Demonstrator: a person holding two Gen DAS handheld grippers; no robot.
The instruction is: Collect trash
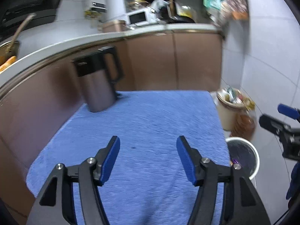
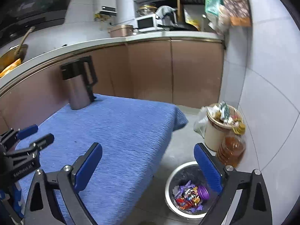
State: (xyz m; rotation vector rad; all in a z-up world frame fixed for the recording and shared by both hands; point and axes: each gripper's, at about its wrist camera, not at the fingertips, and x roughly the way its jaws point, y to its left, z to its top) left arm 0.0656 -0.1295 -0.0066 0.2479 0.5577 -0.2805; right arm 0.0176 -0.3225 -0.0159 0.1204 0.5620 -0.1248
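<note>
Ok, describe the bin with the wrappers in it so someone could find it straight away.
Start at the table with the blue cloth. On the floor beside its near right corner stands a white round bin with a dark liner. Unlike the overflowing cream bin by the wall, it holds purple and red wrappers.

You can make out one bit of lettering: white print on the black body of the left tongs (image 2: 40, 136), seen from the right wrist, reading roughly "GenRobot.AI". The candy wrappers (image 2: 187, 199) in the bin (image 2: 169, 180) carry print too blurred to read.
</note>
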